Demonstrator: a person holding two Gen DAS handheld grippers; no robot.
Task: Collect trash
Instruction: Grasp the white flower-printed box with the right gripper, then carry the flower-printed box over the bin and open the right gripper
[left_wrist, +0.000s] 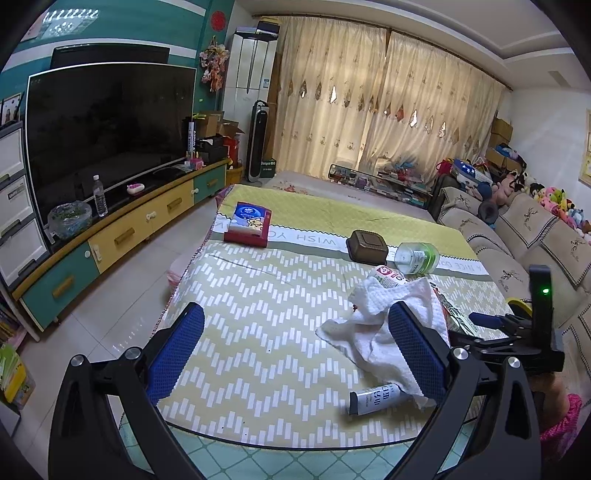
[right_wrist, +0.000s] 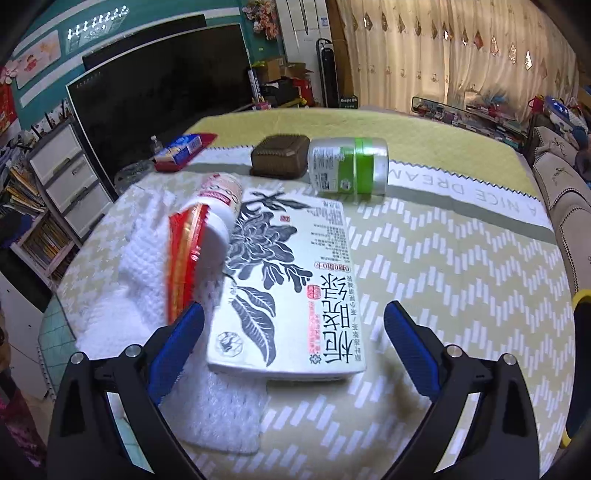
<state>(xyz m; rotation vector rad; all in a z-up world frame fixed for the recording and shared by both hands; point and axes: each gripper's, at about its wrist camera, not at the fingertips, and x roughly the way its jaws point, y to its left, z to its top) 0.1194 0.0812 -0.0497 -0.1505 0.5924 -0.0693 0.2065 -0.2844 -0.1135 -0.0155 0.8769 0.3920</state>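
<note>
A crumpled white towel (left_wrist: 384, 325) lies on the patterned table (left_wrist: 258, 325) with a small tube (left_wrist: 373, 398) at its near edge. My left gripper (left_wrist: 295, 347) is open above the table, its right finger against the towel. In the right wrist view a flat white box with black flower print (right_wrist: 288, 288) lies between the fingers of my open right gripper (right_wrist: 293, 347), resting partly on the towel (right_wrist: 140, 280). A red wrapper (right_wrist: 184, 254) and a white bottle (right_wrist: 218, 203) lie on the towel beside the box. The right gripper (left_wrist: 491, 321) shows at the left view's right edge.
Farther back on the table are a green-banded jar (right_wrist: 347, 166) on its side, a brown square container (right_wrist: 280, 155), and a red tray with a blue tissue pack (left_wrist: 247, 225). A TV (left_wrist: 107, 136) on a cabinet stands left, a sofa (left_wrist: 524, 236) right.
</note>
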